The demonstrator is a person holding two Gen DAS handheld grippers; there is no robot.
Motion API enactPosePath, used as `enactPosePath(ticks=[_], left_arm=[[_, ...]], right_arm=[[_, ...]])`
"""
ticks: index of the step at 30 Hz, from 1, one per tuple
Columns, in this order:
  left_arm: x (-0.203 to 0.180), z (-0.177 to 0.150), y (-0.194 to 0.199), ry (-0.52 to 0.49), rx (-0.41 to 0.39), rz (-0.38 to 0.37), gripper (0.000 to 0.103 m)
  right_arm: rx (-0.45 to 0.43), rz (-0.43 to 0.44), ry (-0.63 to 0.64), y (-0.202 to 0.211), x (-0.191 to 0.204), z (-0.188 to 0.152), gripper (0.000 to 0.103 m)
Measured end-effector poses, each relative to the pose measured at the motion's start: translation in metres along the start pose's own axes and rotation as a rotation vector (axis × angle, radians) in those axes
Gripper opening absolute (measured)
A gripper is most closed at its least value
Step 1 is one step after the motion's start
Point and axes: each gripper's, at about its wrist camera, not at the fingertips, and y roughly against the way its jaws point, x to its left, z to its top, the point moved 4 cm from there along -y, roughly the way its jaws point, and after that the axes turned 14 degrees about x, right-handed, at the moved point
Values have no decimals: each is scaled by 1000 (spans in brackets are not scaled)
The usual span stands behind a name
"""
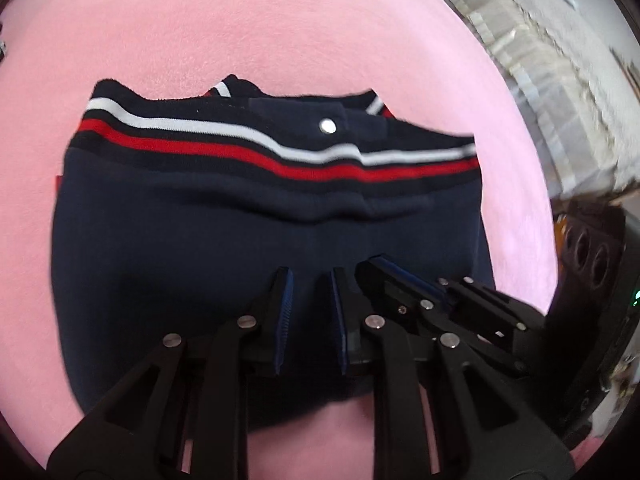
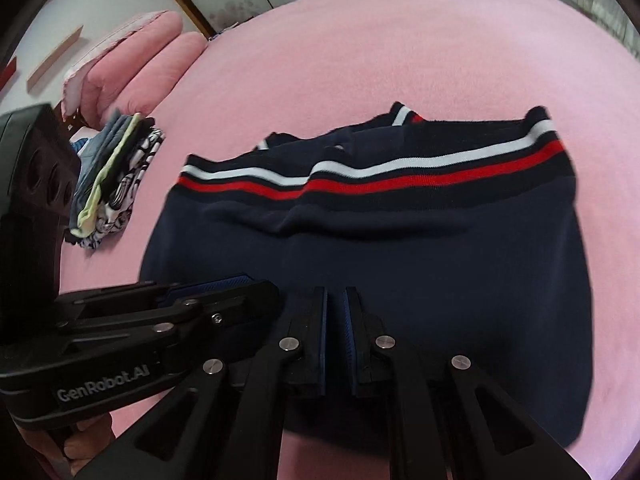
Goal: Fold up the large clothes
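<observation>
A navy garment [image 1: 240, 240] with a white and red striped ribbed hem lies folded on the pink bed cover [image 1: 280, 20]; it also shows in the right wrist view [image 2: 420, 272]. A silver snap button [image 1: 328, 125] sits near its far edge. My left gripper [image 1: 311, 280] hovers over the garment's near part, jaws slightly apart with nothing between them. My right gripper [image 2: 336, 296] is beside it, jaws a narrow gap apart and empty. Each gripper shows in the other's view: the right one [image 1: 404, 280], the left one [image 2: 224, 286].
A stack of folded clothes [image 2: 108, 188] lies on the bed at the left. Pink pillows [image 2: 136, 52] lie at the far left by the wall. A white lace cloth [image 1: 560, 80] hangs past the bed's right edge.
</observation>
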Motion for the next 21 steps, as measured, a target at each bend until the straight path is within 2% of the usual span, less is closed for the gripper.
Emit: enactPosePath(ticks=[5, 9, 13, 16, 17, 21], left_arm=[[4, 29, -9, 14, -44, -2, 16], [9, 49, -17, 66, -57, -8, 16], [14, 54, -18, 85, -77, -35, 16], [19, 52, -17, 105, -94, -51, 15], [21, 51, -16, 112, -93, -45, 15], [32, 44, -8, 117, -95, -5, 14]], right_arm=[[-26, 18, -12, -12, -9, 27, 10], [-49, 19, -38, -16, -19, 50, 9], [-109, -24, -50, -9, -31, 67, 8], [-104, 15, -115, -5, -46, 79, 6], [-97, 11, -114, -3, -50, 81, 2], [-95, -83, -47, 7, -59, 74, 0]])
